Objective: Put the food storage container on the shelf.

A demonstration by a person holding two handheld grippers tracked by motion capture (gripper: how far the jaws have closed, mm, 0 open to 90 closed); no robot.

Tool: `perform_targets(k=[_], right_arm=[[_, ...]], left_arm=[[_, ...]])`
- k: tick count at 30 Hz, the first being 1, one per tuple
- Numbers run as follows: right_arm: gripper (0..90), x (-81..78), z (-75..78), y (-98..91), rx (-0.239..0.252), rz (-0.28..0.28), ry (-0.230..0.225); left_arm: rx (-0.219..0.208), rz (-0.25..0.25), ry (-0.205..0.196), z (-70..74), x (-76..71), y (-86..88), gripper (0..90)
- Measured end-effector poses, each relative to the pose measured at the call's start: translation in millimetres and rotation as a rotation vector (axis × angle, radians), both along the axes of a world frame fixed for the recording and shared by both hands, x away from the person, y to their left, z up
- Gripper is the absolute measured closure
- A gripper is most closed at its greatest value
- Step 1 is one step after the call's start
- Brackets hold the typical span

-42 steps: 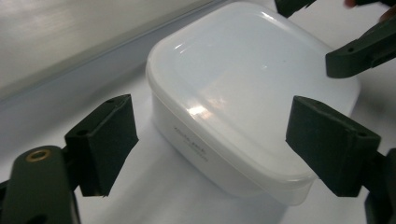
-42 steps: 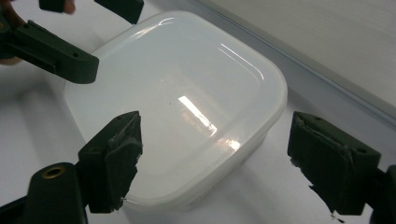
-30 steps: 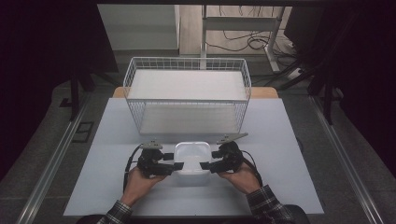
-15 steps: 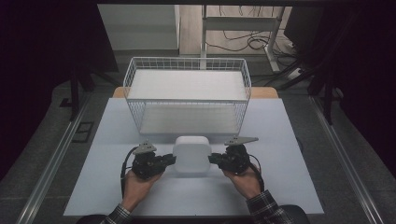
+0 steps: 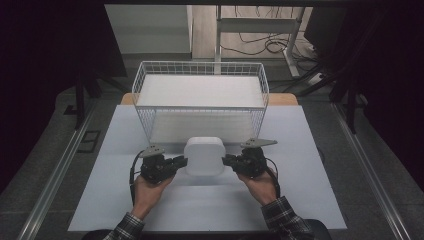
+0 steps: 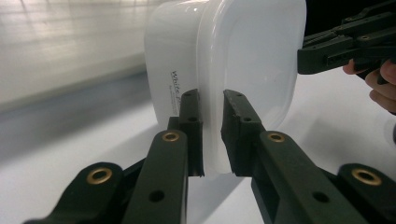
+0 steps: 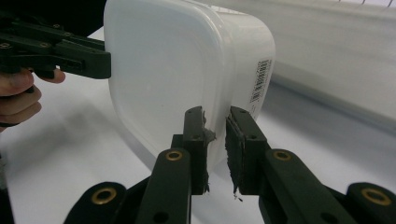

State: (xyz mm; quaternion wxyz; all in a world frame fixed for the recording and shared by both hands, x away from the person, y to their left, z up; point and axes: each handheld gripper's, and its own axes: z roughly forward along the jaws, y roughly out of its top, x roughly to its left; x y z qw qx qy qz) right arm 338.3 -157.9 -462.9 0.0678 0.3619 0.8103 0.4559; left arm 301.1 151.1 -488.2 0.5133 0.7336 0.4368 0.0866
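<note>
Just in front of the wire basket, above the table, we hold a white plastic container tipped on edge, left gripper and right gripper each clamped on its rim. Next, we judge, comes lifting it into the basket, level together. One label reads "White…"; the barcode sticker is illegible.

Beyond your left claw and right claw, a white wire basket is standing near them, with a white sheet lying in its bottom. Under both claws, the pale table is spreading out, and a wooden edge is peeking out behind the basket. Well past it, cables are lying on the floor beside a white metal frame.
</note>
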Motion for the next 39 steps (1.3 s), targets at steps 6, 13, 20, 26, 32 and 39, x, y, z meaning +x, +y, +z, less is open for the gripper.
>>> perform_targets(k=[6, 13, 20, 26, 32, 39], right_arm=[[77.0, 18.6, 6.1, 6.3, 0.005, -0.023, -0.03], [76.7, 40.5, 3.8, 11.3, -0.012, -0.046, -0.043], [76.3, 57.5, -0.3, 9.1, -0.016, -0.076, -0.031], [76.1, 67.7, -6.4, 11.6, -0.022, -0.085, -0.016], [75.8, 72.8, -8.3, 14.2, -0.031, -0.085, -0.012], [71.9, 76.1, -8.3, 15.8, -0.042, -0.082, -0.028]], left_arm=[[-0.008, 0.02, 0.002, 5.0, 19.6, 3.5, 79.1], [0.002, 0.022, 0.002, 1.4, 44.7, 2.4, 78.9], [0.015, 0.032, 0.019, 0.6, 63.2, -3.0, 78.7], [0.012, 0.054, 0.05, -5.4, 71.7, -3.3, 78.0], [0.008, 0.07, 0.057, -9.5, 76.0, -3.6, 77.2], [0.052, 0.083, 0.021, -8.6, 78.8, -8.8, 73.6]])
